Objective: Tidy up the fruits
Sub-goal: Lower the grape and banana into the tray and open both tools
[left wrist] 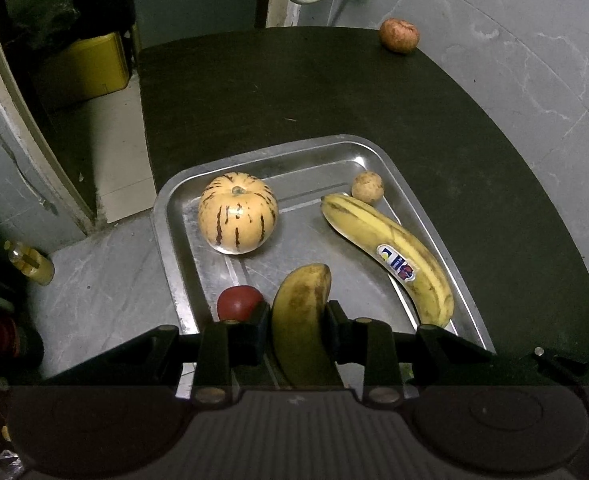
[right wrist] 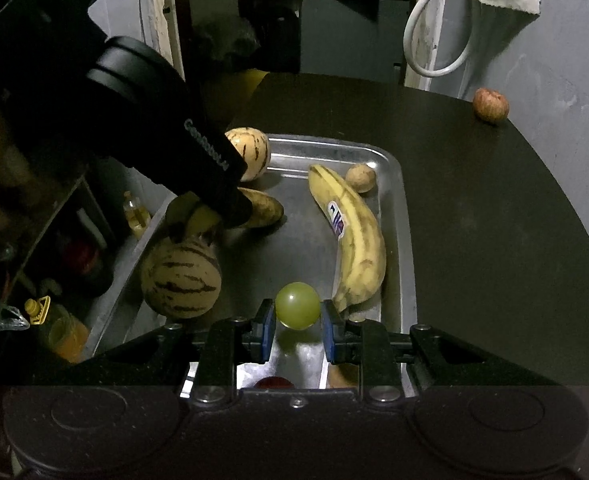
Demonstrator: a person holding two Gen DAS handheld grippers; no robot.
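Left wrist: left gripper is clamping a spotty banana over the steel tray, w/ striped melon and stickered banana lying inside.

Right wrist: right gripper, fingers apart, is bracketing a green grape in the tray; contact unclear.

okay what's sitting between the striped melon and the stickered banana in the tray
Nothing: in the left wrist view, bare tray floor separates the striped melon from the stickered banana.

Two bananas, perhaps two melons
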